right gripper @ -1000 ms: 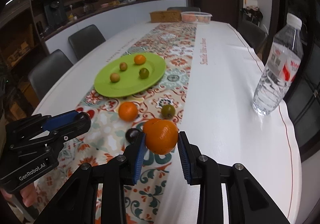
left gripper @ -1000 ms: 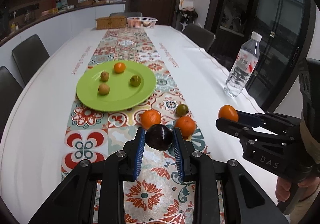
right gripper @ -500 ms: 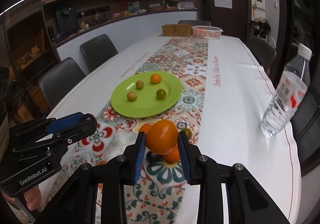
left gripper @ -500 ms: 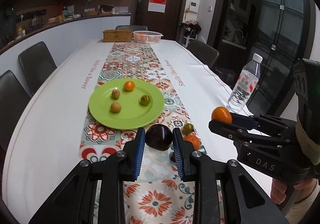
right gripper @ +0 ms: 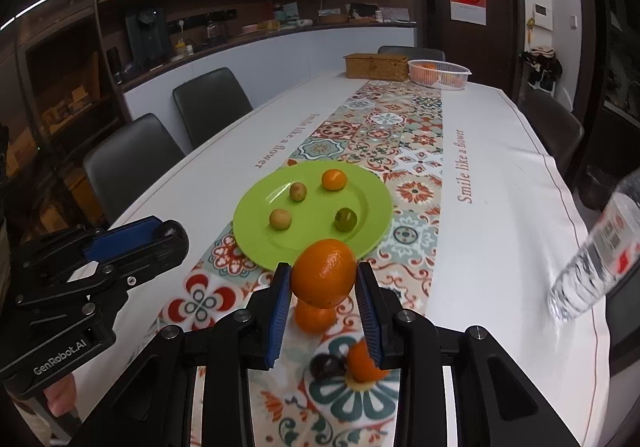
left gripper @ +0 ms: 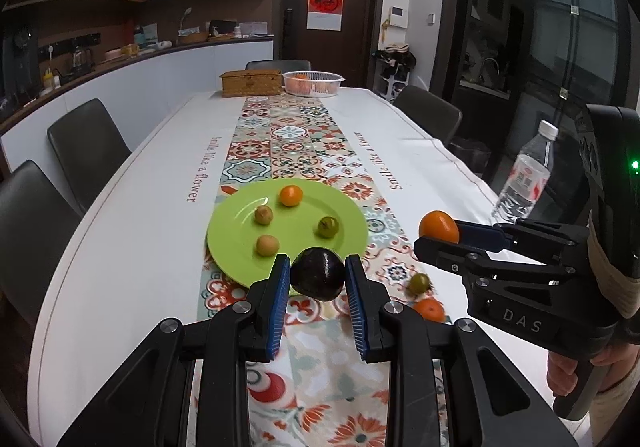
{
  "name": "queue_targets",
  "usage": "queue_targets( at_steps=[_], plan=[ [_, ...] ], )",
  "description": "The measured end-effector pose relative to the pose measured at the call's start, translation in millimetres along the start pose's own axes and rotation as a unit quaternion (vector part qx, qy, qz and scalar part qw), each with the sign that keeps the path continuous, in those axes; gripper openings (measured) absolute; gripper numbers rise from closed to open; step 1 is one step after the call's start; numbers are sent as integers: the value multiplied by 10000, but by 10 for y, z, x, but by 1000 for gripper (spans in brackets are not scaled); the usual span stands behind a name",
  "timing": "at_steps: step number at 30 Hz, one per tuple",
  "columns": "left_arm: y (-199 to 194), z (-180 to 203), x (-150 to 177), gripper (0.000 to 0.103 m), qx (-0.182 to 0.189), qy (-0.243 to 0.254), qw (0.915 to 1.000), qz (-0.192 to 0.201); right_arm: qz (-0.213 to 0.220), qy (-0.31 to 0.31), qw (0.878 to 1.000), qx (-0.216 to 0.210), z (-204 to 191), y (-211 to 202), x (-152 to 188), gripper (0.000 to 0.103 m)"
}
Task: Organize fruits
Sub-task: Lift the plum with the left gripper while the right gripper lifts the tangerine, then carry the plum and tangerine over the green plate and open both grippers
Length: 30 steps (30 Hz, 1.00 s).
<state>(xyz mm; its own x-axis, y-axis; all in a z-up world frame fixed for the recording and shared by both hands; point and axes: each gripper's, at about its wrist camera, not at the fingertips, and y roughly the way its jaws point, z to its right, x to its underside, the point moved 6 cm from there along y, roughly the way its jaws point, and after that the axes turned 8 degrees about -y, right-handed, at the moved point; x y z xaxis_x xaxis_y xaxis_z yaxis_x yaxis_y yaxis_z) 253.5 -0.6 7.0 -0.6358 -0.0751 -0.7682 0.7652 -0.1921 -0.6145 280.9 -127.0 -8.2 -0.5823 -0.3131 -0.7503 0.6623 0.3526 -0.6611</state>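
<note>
My left gripper [left gripper: 318, 281] is shut on a dark purple fruit [left gripper: 317, 273], held above the runner just before the green plate [left gripper: 236, 247]. My right gripper [right gripper: 323, 285] is shut on an orange [right gripper: 323, 272], held above the runner near the plate's [right gripper: 256, 235] front edge. The plate holds a small orange [left gripper: 291, 195], two tan fruits [left gripper: 267, 245] and a green fruit [left gripper: 328, 226]. On the runner lie two oranges [right gripper: 314, 317], a dark fruit [right gripper: 327, 366] and a green fruit [left gripper: 419, 283]. The right gripper also shows in the left wrist view [left gripper: 440, 235].
A water bottle [left gripper: 524, 175] stands at the table's right edge. A wicker box [left gripper: 251, 83] and a white basket of oranges [left gripper: 313, 82] sit at the far end. Dark chairs [left gripper: 86, 143] line both sides of the table.
Both grippers have lifted with their fruit and risen well above the table; the plate and loose fruits now sit farther below. Both stay shut on their fruit.
</note>
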Motion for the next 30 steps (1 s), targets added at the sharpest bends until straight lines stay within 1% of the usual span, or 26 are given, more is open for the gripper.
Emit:
queue_targets(
  at_steps=[6, 14, 21, 25, 30],
  plan=[
    [205, -147, -150, 28, -72, 44, 10000, -41, -39, -134, 9999, -19, -6, 212, -173, 33],
    [624, -402, -338, 28, -36, -135, 9994, -327, -323, -208, 9992, -85, -12, 660, -405, 33],
    [1008, -570, -373, 28, 106, -323, 9971, -677, -628, -232, 9974, -270, 4, 1083, -550, 33],
    [1231, -642, -366, 28, 92, -363, 9956, -865, -836, -241, 9954, -395, 21, 1350, -575, 33],
    [1474, -715, -357, 28, 7, -292, 9936, -1087, -1008, -243, 9937, -420, 52, 1589, -583, 33]
  ],
)
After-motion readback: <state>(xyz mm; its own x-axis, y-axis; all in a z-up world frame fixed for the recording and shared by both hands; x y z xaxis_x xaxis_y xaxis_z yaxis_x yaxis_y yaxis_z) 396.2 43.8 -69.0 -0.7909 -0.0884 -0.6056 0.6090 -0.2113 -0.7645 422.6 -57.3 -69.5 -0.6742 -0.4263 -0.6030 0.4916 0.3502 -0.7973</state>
